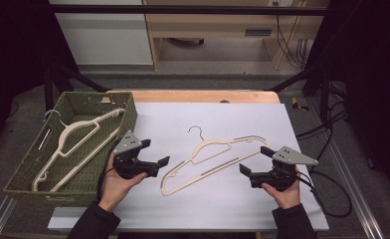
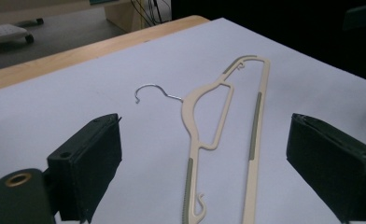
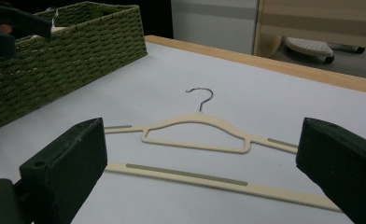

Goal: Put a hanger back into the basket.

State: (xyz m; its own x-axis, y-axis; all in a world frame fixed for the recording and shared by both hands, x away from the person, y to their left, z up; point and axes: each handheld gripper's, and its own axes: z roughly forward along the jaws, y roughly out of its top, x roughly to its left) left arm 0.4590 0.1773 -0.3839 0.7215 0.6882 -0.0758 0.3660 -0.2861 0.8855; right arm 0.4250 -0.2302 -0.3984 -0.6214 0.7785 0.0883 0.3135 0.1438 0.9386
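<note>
Both grippers, left (image 1: 153, 152) and right (image 1: 255, 160), show me jaws spread wide and empty, flanking the cream hanger (image 1: 210, 157) at frame centre on the table (image 1: 302, 199).

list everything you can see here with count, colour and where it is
hanger on sheet: 1, cream with grey strips and a metal hook, flat mid-sheet between the two tools
hanger in basket: 1, cream, lying slantwise in the basket
basket: 1, olive green woven, left side of the table
sheet: 1, white, covering most of the table
table: 1, light wood, edge showing beyond the sheet
left tool: 1, black with a grey plate, jaws open and empty, left of the hanger on the sheet
right tool: 1, black with a grey plate, jaws open and empty, right of that hanger
hands: 2, dark sleeves, one on each tool, left, right
</note>
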